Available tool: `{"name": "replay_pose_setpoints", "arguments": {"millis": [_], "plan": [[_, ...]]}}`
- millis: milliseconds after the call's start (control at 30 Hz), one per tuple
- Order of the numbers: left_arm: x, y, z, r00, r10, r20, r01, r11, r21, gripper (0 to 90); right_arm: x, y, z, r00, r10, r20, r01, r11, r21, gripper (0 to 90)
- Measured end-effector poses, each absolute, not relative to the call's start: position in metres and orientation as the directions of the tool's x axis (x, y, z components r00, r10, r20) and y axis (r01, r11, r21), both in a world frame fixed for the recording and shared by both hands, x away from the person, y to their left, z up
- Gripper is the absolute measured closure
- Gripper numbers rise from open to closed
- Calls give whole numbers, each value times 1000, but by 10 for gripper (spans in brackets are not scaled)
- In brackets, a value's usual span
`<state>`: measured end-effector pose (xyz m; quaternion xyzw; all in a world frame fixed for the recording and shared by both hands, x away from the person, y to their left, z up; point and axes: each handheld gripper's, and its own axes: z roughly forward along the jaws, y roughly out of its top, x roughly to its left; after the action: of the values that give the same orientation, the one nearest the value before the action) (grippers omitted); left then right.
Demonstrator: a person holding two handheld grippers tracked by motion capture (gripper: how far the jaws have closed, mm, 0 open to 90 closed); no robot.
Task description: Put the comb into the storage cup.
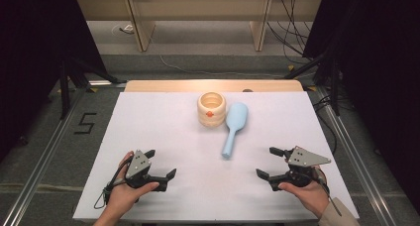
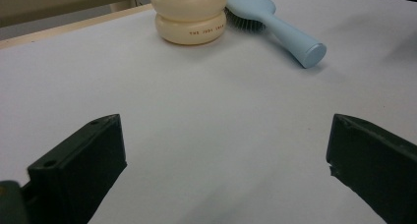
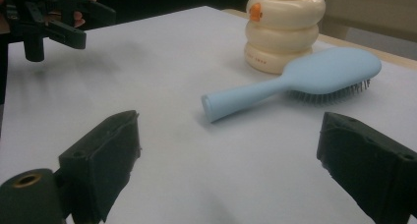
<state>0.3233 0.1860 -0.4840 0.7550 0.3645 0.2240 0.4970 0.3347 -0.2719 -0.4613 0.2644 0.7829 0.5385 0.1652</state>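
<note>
White-covered rectangular table [image 1: 163, 137], pale wooden edge visible along the far side. Everything sits on the white surface.

Cream ribbed container [image 1: 211, 108], round, made of three stacked rings, open top, small orange mark on its side. Upright at the far centre of the table. In the left gripper view [image 2: 190, 16] there's a line of small print on its lower ring, too small to read.

Light blue plastic hairbrush [image 1: 234, 128], lying bristles down just right of the container. Head is right against the container side, touching or nearly so; can't tell which. Handle runs back toward the person's side, angled slightly left, butt end free on the table. The right gripper view [image 3: 295, 81] shows the bristles under the head pressing on the surface.

Left gripper [image 1: 159, 165], black, grey three-cornered plate on top, held in the left hand [image 1: 124, 194] at the near left of the table. Jaws spread wide, nothing between them, only bare table ahead. Well apart from both objects.

Right gripper [image 1: 267, 162], same build, in the right hand [image 1: 308, 194] at the near right. Jaws also wide apart and empty. Brush handle end lies ahead of it, near but clear of the jaws. Grippers point inward toward each other and well apart.
</note>
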Motion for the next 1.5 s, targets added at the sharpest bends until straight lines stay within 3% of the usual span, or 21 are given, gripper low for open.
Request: {"name": "replay_pose_setpoints", "arguments": {"millis": [400, 600, 633, 700, 867, 1067, 1500], "plan": [[323, 185, -484, 635, 772, -23, 324, -239, 915, 10, 337, -270, -457, -801, 599, 17, 218, 265, 939, 106], [323, 184, -483, 634, 773, -24, 324, -238, 915, 13, 346, -266, -447, -791, 612, 18, 201, 232, 952, 168], [323, 184, -483, 635, 772, -23, 323, -238, 916, 13, 352, -261, -443, -797, 604, 15, 193, 232, 953, 229], [323, 184, -483, 636, 772, -24, 322, -237, 916, 13, 354, -258, -442, -796, 605, 10, 191, 235, 953, 258], [323, 184, -483, 636, 772, -25, 325, -238, 915, 17, 378, -234, -437, -800, 599, -35, 203, 325, 924, 578], [323, 184, -483, 639, 769, -23, 321, -240, 916, 19, 403, -201, -443, -798, 602, -24, 307, 440, 844, 900], [323, 184, -483, 641, 767, -24, 322, -240, 916, 25, 440, -151, -455, -790, 613, 18, 438, 543, 717, 900]]}}
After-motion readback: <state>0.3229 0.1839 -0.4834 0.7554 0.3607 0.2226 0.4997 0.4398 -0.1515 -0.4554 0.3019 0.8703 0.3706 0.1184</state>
